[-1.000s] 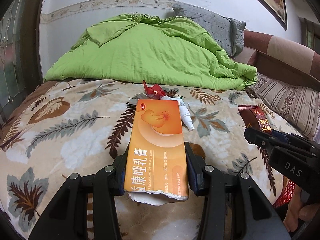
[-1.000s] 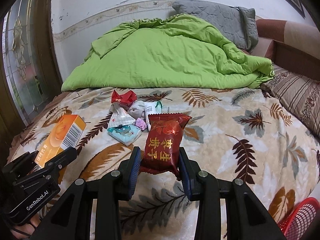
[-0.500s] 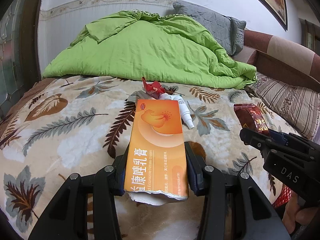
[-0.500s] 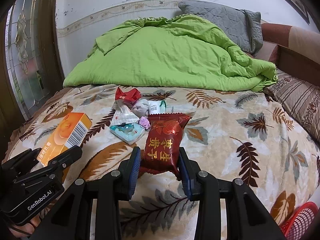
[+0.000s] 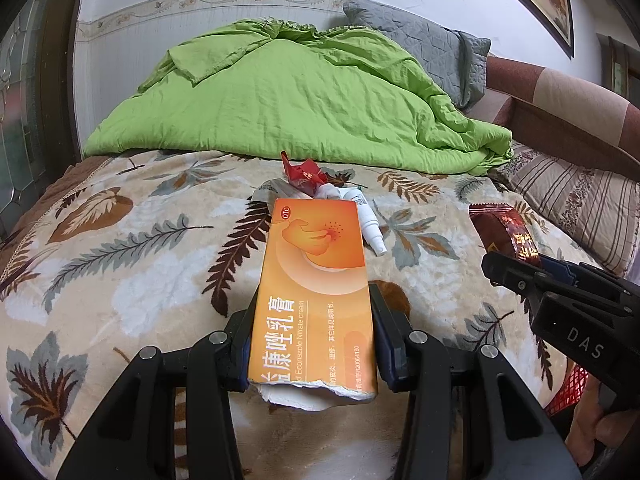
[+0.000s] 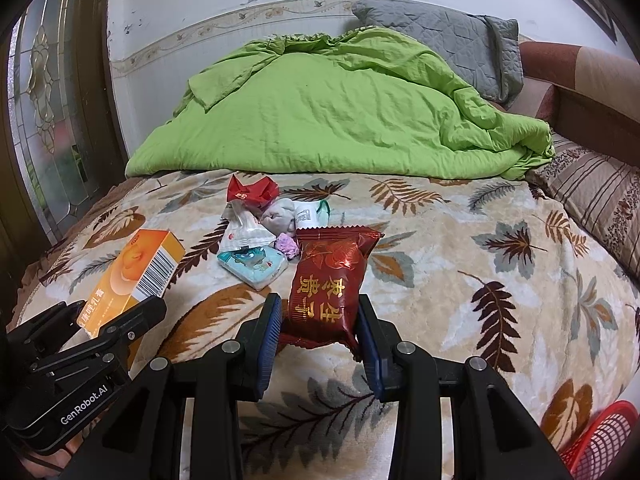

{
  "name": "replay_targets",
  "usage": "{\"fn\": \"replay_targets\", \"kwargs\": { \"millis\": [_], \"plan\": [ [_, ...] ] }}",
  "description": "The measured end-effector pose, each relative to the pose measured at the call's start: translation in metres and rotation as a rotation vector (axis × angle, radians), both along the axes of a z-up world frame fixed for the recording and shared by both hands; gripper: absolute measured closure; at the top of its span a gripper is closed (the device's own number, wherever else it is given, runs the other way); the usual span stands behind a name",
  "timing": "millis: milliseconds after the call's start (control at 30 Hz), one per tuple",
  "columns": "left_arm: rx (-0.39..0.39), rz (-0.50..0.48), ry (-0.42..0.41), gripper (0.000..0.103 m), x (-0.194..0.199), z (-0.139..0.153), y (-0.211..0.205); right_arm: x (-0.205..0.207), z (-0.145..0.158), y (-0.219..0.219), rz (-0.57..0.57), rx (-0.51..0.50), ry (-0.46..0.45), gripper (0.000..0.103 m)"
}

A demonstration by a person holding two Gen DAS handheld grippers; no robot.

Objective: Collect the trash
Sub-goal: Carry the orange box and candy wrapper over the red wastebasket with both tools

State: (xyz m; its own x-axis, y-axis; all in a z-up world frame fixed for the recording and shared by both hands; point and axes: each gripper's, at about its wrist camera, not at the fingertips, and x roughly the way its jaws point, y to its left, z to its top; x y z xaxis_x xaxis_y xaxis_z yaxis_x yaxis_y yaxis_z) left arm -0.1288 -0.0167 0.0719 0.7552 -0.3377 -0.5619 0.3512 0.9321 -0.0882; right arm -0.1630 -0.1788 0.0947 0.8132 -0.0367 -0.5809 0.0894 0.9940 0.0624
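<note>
Fingers (image 5: 386,332) of the left gripper (image 5: 312,336) pinch an orange box (image 5: 316,292) above the leaf-print blanket (image 5: 132,264); the right gripper (image 6: 318,336) clamps a red packet (image 6: 328,284); more litter (image 6: 264,236) lies heaped before the green quilt (image 6: 340,116); a red basket (image 6: 600,436) shows at lower right.

On the bed blanket (image 6: 460,264), the litter pile (image 6: 264,232) lies at 11 o'clock. The quilt (image 6: 340,120) sits behind at 12 o'clock; the basket (image 6: 600,436) at 4 o'clock, beside the bed.
</note>
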Motion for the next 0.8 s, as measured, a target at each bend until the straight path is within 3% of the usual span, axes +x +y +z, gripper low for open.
{"fn": "replay_targets", "kwargs": {
  "millis": [267,800],
  "plan": [
    [-0.001,0.000,-0.001,0.058,0.000,0.000,0.000,0.000,0.000,-0.001,0.002,0.007,-0.003,0.063],
    [0.003,-0.038,-0.027,0.058,-0.009,0.007,-0.012,-0.024,0.017,-0.032,-0.027,0.211,-0.046,0.063]
  ]
}}
